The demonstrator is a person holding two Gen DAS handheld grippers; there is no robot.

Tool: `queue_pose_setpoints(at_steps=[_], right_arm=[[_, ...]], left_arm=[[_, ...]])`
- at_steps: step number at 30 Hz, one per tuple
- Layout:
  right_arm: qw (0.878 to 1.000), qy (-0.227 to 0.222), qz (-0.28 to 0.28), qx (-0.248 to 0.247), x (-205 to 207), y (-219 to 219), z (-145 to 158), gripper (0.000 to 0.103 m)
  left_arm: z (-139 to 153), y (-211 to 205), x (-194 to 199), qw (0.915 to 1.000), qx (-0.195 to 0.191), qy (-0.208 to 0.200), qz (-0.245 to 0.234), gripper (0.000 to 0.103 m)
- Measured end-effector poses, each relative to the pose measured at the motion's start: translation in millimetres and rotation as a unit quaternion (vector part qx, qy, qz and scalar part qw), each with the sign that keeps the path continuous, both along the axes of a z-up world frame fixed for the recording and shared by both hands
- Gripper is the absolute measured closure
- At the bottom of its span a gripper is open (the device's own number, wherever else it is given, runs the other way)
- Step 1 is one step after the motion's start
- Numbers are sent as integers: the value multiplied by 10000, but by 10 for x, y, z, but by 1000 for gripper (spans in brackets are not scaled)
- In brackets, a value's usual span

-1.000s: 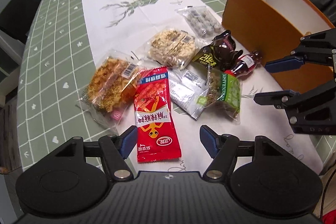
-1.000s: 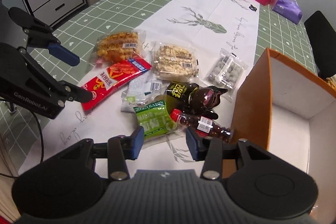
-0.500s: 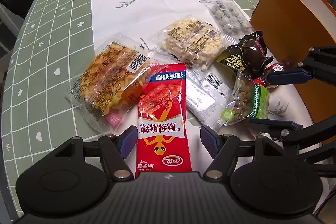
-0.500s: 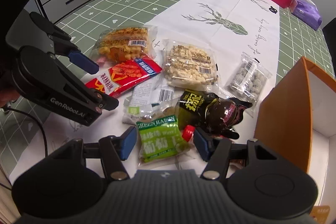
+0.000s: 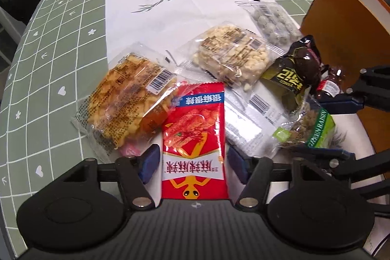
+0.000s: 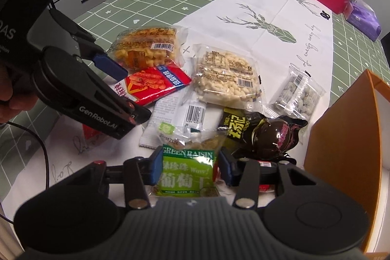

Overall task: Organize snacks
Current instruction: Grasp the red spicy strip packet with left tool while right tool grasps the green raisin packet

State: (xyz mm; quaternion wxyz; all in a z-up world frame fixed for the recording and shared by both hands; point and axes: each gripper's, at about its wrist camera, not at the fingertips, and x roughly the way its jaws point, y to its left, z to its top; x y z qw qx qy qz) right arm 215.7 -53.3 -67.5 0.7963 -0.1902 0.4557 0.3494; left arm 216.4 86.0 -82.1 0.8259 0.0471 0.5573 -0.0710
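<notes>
Several snack packets lie bunched on the white runner (image 5: 151,16). My left gripper (image 5: 194,163) straddles the red snack packet (image 5: 195,128), its jaws closing and both blue pads touching the packet's long edges. My right gripper (image 6: 190,168) straddles the green raisin bag (image 6: 186,174), jaws closing, pads against its sides. Each gripper also shows in the other's view: the left gripper (image 6: 132,94) over the red snack packet (image 6: 156,84), the right gripper (image 5: 326,126) around the green raisin bag (image 5: 314,130). A hand holds the left gripper at the picture's left edge.
An open orange box (image 6: 341,138) stands right of the pile. Around the held packets lie a yellow cracker bag (image 5: 126,94), a puffed-rice bag (image 5: 231,57), a white sachet (image 5: 248,123), a dark packet (image 5: 299,70), a small bottle (image 5: 329,87) and a bag of grey balls (image 5: 273,18).
Both grippers have sunk closer to the pile. The left jaws have narrowed onto the red packet, and the right jaws now enclose the green raisin bag.
</notes>
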Motion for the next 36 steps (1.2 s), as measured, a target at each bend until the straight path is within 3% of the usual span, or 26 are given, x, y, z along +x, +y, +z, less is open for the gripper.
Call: queue_pose_setpoints(at_steps=[6, 13, 19, 21, 23, 27, 30, 32, 33, 35, 36], right_arm=[[9998, 140, -115, 12, -72, -65, 47, 63], [9990, 407, -3, -158, -338, -197, 79, 63], [9989, 370, 120, -251, -537, -251, 87, 63], [9990, 330, 126, -259, -569, -254, 85, 62], [9992, 321, 68, -228, -576, -262, 85, 62], [9992, 385, -7, -119, -578, -281, 74, 53], [9993, 356, -41, -138, -608, -267, 67, 50], [9993, 299, -56, -194, -627, -258, 59, 50], [9994, 257, -62, -242, -636, -254, 56, 52], [9995, 106, -36, -307, -665, -255, 64, 64], [9994, 102, -15, -328, -670, -252, 67, 65]], left_arm=[[13, -74, -149, 9998, 25, 140, -172, 49], [24, -306, -517, 9964, 132, 440, -714, 50], [18, -452, -745, 9940, 181, 517, -945, 49], [9, -461, -758, 9941, 196, 507, -934, 40], [0, -447, -761, 9948, 173, 477, -884, 38], [-18, -453, -789, 9950, 163, 391, -907, 23], [-27, -453, -813, 9954, 144, 320, -887, 22], [-26, -442, -827, 9957, 107, 292, -867, 26], [-20, -436, -835, 9960, 77, 278, -847, 32], [6, -430, -851, 9967, 77, 221, -774, 48], [12, -436, -857, 9969, 99, 223, -744, 49]])
